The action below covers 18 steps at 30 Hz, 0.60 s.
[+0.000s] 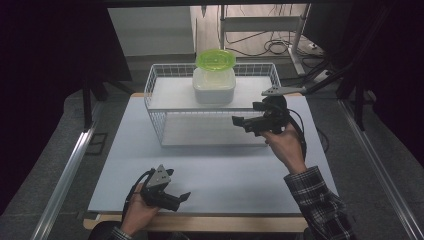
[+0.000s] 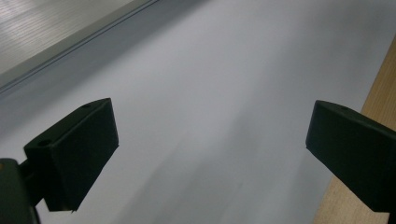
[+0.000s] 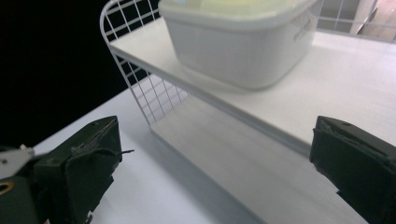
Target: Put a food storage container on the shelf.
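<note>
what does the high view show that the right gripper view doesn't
High view alone: the round translucent green lid on the white plastic container, the left gripper low over the pale grey mat. Right gripper view alone: the right gripper close up, jaws wide apart, nothing between. Both: container, white wire two-tier rack, mat.

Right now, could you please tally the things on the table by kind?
White wire shelf rack: 1
White tub: 1
Green lid, on the tub: 1
Hand-held grippers, left and right: 2
Total: 5
</note>
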Each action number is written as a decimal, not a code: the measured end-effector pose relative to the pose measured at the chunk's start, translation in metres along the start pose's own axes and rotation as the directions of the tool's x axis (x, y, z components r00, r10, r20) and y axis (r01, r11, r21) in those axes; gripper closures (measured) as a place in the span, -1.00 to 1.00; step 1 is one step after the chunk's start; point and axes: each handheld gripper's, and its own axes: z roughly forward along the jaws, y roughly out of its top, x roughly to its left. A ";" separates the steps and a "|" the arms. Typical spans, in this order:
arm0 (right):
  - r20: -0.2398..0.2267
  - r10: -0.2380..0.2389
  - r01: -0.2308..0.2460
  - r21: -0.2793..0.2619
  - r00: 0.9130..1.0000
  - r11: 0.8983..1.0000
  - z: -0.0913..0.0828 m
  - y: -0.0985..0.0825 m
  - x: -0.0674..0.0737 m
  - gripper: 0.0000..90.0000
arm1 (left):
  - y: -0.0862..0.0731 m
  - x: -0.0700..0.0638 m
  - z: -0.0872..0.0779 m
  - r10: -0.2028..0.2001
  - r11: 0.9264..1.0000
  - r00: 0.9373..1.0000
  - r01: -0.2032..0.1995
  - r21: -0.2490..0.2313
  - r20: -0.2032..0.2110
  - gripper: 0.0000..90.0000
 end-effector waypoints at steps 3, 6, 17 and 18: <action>0.007 -0.016 0.016 0.004 1.000 1.000 -0.003 -0.010 0.000 -0.95 | 0.000 -0.001 0.001 -0.009 1.000 1.000 0.009 -0.010 0.005 -0.95; 0.009 -0.027 0.027 0.002 1.000 1.000 -0.006 -0.020 0.001 -0.96 | 0.000 -0.001 0.001 -0.009 1.000 1.000 0.009 -0.009 0.007 -0.96; 0.084 -0.079 0.076 0.038 0.993 0.996 -0.012 -0.066 0.004 -1.00 | 0.000 0.000 0.002 -0.005 1.000 1.000 0.005 -0.003 0.012 -0.96; 0.088 -0.080 0.077 0.043 0.993 0.996 -0.012 -0.070 0.004 -1.00 | 0.000 -0.001 0.002 -0.008 1.000 1.000 0.008 -0.005 0.012 -0.96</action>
